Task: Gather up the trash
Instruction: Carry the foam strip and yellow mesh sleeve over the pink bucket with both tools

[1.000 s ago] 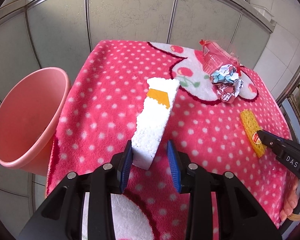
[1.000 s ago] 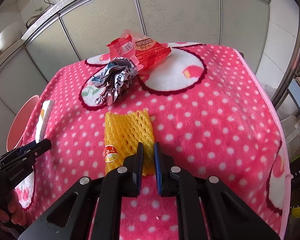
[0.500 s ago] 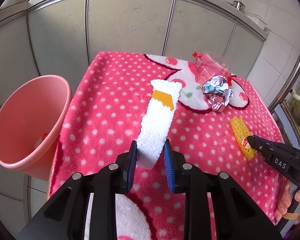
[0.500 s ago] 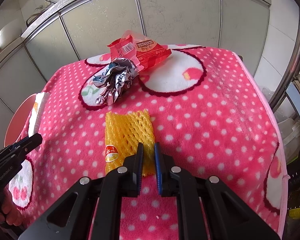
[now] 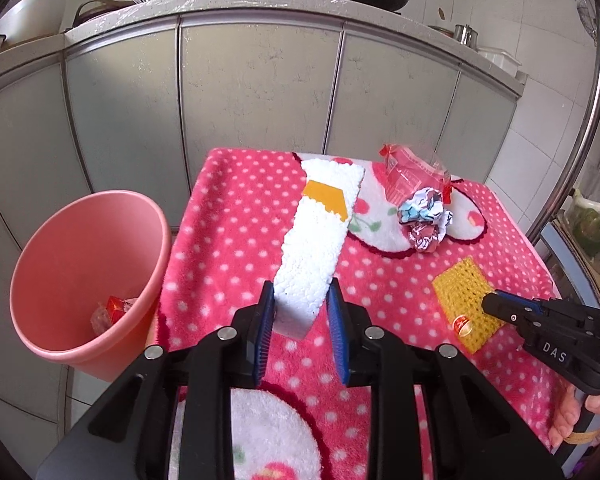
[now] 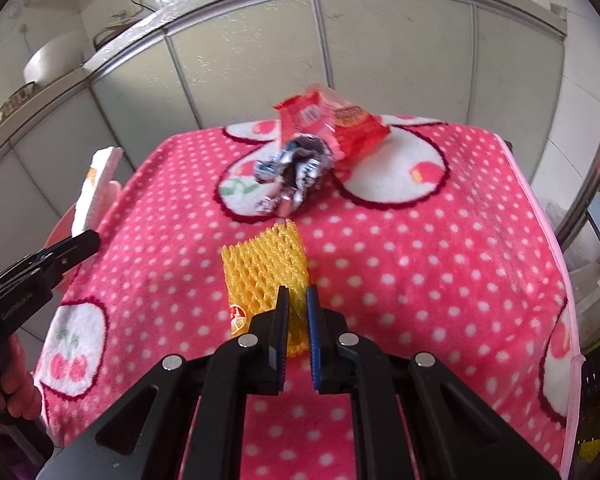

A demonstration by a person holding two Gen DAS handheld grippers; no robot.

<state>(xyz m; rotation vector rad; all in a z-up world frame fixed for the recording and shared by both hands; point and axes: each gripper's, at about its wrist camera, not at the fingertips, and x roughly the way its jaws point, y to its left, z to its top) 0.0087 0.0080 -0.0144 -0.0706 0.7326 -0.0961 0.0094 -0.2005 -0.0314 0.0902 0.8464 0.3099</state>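
Note:
A long white foam slab [image 5: 320, 232] with an orange patch is tilted up off the pink dotted cloth [image 5: 228, 216]. My left gripper [image 5: 300, 292] is shut on its near end, pads pressing both sides. A yellow foam net [image 6: 264, 268] with a red sticker is raised at its near edge, where my right gripper [image 6: 294, 292] is pinching it, jaws closing tight. In the left wrist view the right gripper [image 5: 490, 302] grips the net [image 5: 462, 292]. A crumpled foil wrapper [image 6: 296, 176] and a red snack packet [image 6: 340, 124] lie at the far side.
A pink bin [image 5: 80, 264] stands on the floor left of the table, with a red scrap at its bottom. Grey cabinet doors rise behind the table. A steel pole [image 5: 572, 160] stands at the right. A hand [image 6: 8, 396] holds the left gripper's handle.
The left jaws closed onto the foam slab and lifted it. The right gripper rose with the net's near edge. Both views have tilted up toward the counter.

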